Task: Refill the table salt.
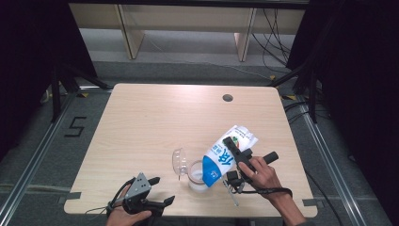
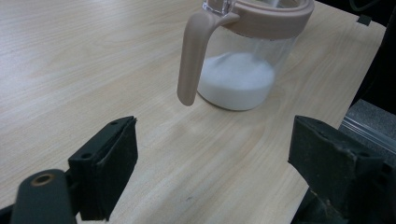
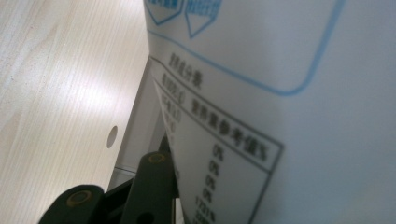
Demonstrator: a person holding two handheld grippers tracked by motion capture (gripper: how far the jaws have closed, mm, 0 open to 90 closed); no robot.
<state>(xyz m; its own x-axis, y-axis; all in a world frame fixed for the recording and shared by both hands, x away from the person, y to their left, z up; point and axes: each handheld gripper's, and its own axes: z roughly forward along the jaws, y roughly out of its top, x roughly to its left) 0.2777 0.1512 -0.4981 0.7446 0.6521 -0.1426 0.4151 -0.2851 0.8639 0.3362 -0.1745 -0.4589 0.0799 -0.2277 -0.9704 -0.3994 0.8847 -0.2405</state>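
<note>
- Right hand-held gripper (image 1: 234, 157) clamps the tilted bag (image 1: 225, 154), its mouth over the jar (image 1: 197, 176).
- The jar stands near the counter (image 1: 150, 117) front edge.
- Left hand-held gripper (image 1: 159, 190), jaws apart and empty, sits left of the jar; bare counter beyond.

We read black "5" marked on floor (image 1: 75, 127) left of worktop (image 1: 155, 117); white-blue bag (image 1: 226, 153) print illegible.
</note>
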